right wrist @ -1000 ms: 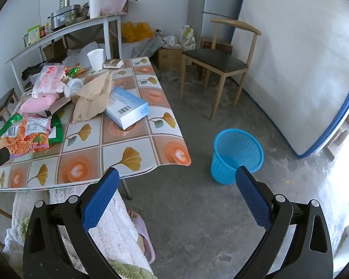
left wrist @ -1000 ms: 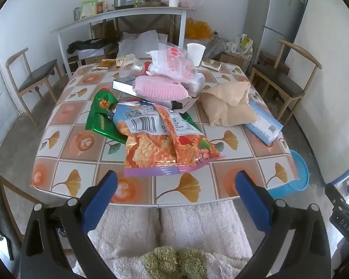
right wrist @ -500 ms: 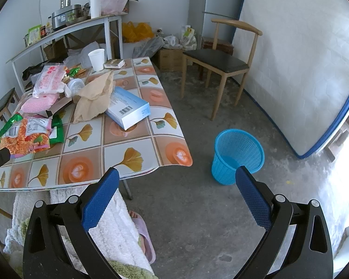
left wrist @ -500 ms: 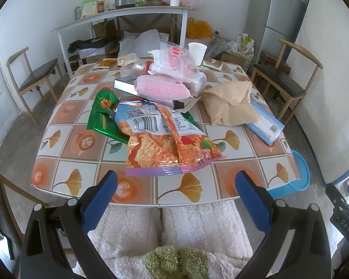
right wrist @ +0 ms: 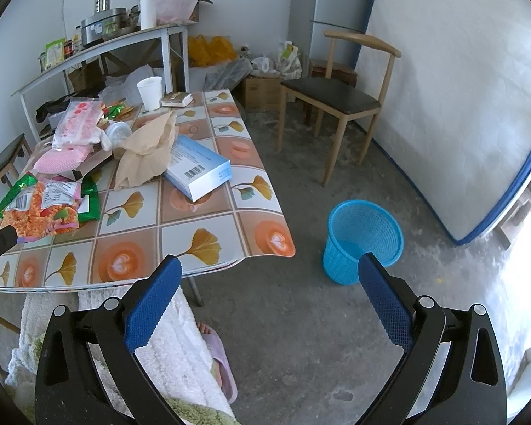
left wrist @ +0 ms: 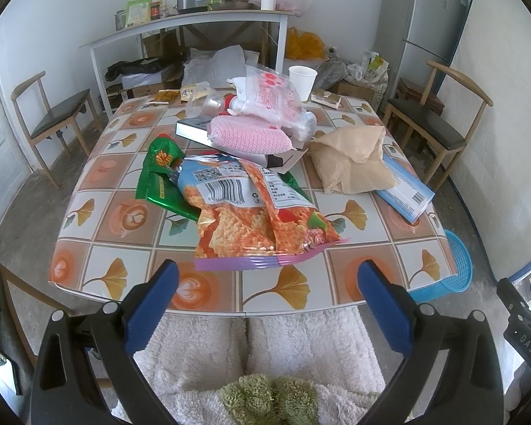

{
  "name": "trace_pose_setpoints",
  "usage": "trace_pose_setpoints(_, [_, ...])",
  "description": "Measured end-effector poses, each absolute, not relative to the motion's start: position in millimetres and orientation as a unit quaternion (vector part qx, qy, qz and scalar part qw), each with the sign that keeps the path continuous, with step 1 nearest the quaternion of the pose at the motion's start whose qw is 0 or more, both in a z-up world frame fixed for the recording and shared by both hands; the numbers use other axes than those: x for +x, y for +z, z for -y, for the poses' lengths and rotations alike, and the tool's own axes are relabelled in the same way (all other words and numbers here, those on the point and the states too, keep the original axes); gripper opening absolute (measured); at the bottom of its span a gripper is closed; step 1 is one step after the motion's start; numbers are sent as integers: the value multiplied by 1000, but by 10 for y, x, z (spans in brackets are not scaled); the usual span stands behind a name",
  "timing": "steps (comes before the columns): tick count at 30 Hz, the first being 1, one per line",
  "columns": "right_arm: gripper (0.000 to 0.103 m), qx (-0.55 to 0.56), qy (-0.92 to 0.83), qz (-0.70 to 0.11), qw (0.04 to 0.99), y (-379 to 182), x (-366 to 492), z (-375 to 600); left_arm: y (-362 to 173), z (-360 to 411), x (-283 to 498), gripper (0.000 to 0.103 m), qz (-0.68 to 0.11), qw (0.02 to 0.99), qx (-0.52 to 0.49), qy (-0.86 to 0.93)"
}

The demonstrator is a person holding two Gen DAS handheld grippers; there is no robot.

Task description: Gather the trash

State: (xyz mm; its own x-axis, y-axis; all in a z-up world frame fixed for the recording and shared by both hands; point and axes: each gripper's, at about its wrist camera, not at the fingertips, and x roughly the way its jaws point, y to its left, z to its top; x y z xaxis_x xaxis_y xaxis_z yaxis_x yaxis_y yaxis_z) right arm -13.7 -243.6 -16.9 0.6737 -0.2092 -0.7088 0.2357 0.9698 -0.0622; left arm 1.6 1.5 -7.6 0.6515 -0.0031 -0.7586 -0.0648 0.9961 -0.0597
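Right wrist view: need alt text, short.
The open right tool hovers empty over concrete floor, between a table strewn with snack bags, a brown paper bag and a blue box, and an empty blue wastebasket on the floor to the right.

Left gripper point(left wrist: 267, 304): black plastic frame, two blue fingers point(left wrist: 152, 304) with smooth faces, silver screws at the pivots. Right gripper point(right wrist: 269, 304): same black frame, silver screws, blue fingers point(right wrist: 386, 308) with a fine grid texture on the inner faces. Below the left gripper: white fluffy trousers point(left wrist: 201, 350) and a green fuzzy patch point(left wrist: 269, 398). Below the right gripper: pink slipper point(right wrist: 223, 364).
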Motion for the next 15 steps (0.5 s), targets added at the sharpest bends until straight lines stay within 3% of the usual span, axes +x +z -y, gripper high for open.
trace_pose_setpoints(15, [95,17,-121,-384,915,-183,-107,2442,-77,-13,15,99,-418,908,-40,18])
